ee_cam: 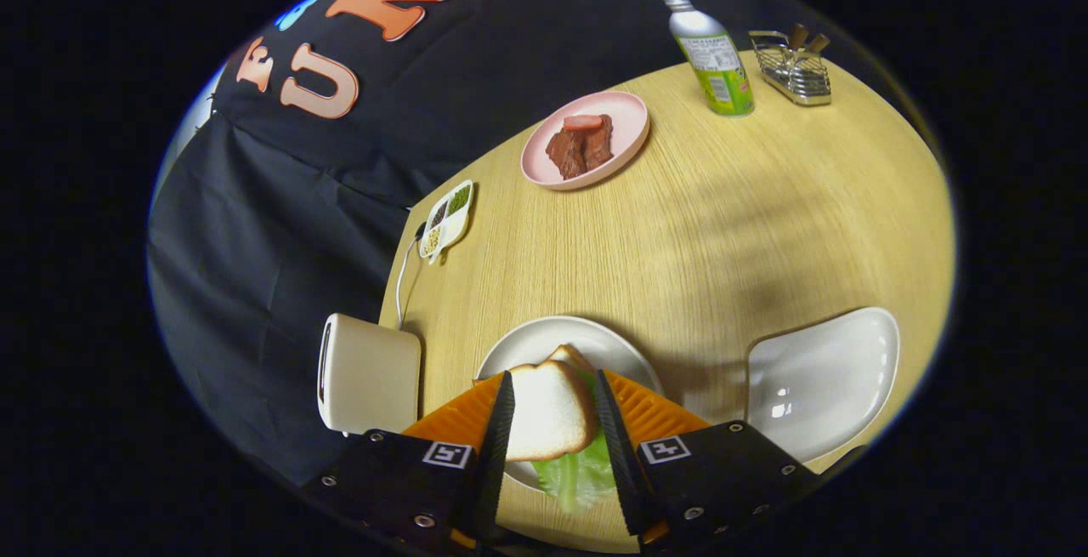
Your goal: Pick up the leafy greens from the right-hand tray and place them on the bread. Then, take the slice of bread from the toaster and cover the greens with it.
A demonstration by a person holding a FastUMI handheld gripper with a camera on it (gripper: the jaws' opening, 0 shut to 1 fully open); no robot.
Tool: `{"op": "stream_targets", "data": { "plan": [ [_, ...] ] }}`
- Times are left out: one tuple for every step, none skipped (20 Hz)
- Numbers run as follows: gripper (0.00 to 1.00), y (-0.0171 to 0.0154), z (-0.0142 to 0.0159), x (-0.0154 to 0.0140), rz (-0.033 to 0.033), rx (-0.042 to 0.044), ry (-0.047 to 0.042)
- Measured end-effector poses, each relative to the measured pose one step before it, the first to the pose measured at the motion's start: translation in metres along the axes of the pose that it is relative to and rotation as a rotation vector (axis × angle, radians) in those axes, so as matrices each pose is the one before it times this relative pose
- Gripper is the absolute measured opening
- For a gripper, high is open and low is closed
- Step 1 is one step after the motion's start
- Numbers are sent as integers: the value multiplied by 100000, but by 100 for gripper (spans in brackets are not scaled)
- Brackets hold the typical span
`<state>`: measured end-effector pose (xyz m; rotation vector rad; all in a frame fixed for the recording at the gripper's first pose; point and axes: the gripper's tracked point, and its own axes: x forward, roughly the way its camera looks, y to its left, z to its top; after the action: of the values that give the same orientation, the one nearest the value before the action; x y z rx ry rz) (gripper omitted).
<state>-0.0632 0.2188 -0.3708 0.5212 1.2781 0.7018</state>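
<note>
We are holding the bread slice [551, 408] between the two fingers [497, 434] of the gripper [554, 421], closed on its edges, over the leafy greens [578, 476] on the plate [544, 340] (toaster [370, 378] at nine o'clock), and releasing off-centre is risking leaving it askew.

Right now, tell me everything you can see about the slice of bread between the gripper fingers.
The slice of bread is white with a thin tan crust and a rounded top, and looks soft. It sits between the fingers of the gripper, which flank its two sides closely; firm pressing cannot be confirmed. It lies over the leafy greens, which poke out beneath its near edge, with another bread slice peeking out behind it, all on the round white plate.
</note>
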Motion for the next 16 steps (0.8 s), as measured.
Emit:
{"op": "stream_targets", "data": {
  "plan": [
    [60, 256, 736, -864, -221, -1629, -2613],
    [63, 278, 824, -874, -160, -1778, -2695],
    [64, 354, 838, -897, -109, -2208, -2666],
    [68, 340, 969, -918, -67, -2444, -3081],
    [71, 469, 1089, -1059, -69, -2589, -3126],
    [78, 428, 1228, -975, -59, -2708, -3552],
    [81, 519, 1192, -1073, 76, -3273, -3476],
    [86, 538, 1211, -888, 46, -3438, -3595],
    [88, 497, 1166, -869, -223, -3524, -3165],
    [92, 491, 1281, -778, -302, -3154, -3523],
    [94, 470, 1239, -554, -447, -2848, -3381],
    [96, 393, 1439, -704, -825, -2263, -3657],
    [96, 261, 1390, -724, -1537, -1751, -3915],
    [98, 271, 1642, -757, -638, -2485, -4698],
    [98, 117, 1555, -711, -1192, -2755, -3917],
    [97, 132, 1490, -699, -828, -2301, -3540]
  ]
}}
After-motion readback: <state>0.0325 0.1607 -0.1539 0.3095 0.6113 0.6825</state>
